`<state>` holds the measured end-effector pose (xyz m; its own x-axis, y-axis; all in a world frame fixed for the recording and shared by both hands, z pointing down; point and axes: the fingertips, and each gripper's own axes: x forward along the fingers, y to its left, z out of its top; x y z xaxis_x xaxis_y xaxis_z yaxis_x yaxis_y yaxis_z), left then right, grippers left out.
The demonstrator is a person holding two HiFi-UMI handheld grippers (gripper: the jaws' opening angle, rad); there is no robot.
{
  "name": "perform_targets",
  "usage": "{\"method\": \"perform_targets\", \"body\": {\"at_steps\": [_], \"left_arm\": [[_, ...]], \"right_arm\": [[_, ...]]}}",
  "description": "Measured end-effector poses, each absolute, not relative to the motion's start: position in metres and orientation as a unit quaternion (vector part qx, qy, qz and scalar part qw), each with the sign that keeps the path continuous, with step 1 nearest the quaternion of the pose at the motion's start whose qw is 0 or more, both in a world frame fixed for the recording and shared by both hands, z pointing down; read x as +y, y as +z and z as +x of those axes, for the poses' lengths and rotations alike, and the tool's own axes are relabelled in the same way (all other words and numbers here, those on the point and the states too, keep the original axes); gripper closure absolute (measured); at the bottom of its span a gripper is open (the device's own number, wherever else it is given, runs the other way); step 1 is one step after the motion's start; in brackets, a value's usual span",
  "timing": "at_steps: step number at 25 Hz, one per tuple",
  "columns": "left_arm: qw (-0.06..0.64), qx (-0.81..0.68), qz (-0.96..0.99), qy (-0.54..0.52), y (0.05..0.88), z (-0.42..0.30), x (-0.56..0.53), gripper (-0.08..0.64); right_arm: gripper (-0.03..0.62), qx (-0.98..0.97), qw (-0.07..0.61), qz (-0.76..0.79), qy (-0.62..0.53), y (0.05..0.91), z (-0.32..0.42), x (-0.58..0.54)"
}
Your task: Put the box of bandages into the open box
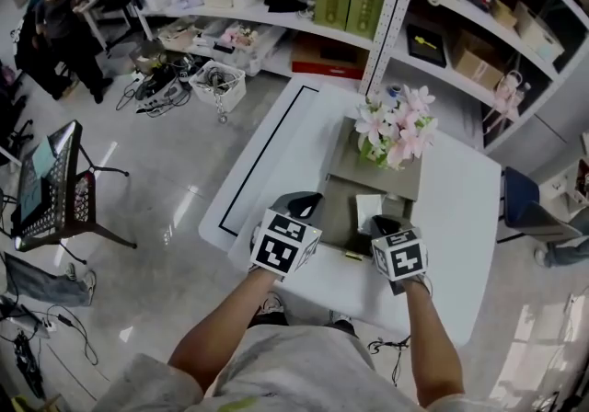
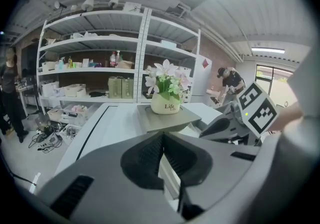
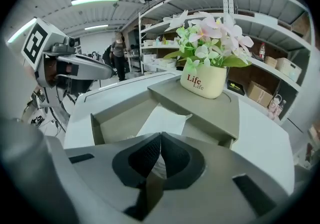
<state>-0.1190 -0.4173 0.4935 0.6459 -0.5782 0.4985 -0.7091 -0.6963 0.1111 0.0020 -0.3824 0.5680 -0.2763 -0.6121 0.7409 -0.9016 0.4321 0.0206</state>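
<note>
On the white table [image 1: 460,217] stands a grey open box [image 1: 336,217], its lid [image 1: 382,176] laid back flat. Inside it lies a flat white box of bandages [image 1: 368,211], seen close in the right gripper view [image 3: 162,118]. My right gripper [image 1: 386,223] [image 3: 160,135] hovers over the box's near end, jaws pressed together with nothing held. My left gripper [image 1: 304,204] [image 2: 162,135] sits just left of the box's near corner, also shut and empty. Each gripper appears in the other's view, the right gripper [image 2: 225,127] and the left gripper [image 3: 85,70].
A cream pot of pink and white flowers [image 1: 396,130] [image 3: 202,78] stands on the laid-back lid. A black line [image 1: 253,162] runs along the table's left part. Shelving [image 1: 322,5] stands behind the table, and a person [image 1: 55,28] is at the far left.
</note>
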Motion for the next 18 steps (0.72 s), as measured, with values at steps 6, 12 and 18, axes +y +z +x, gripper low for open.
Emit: {"method": "perform_targets", "body": {"at_steps": [6,12,18], "left_arm": [[0.147,-0.356,0.897,0.217,0.495,-0.129,-0.419,0.558],[0.151,-0.353,0.897,0.219,0.497,-0.135,-0.421,0.558],[0.148,-0.346,0.900,0.220,0.496,-0.132,-0.423,0.558]], "right_arm": [[0.583,-0.760,0.375,0.487,0.211,0.581,0.000,-0.384],[0.568,-0.751,0.384,0.493,0.214,0.584,0.000,-0.385],[0.561,-0.749,0.368,0.504,0.221,0.578,0.005,-0.384]]}}
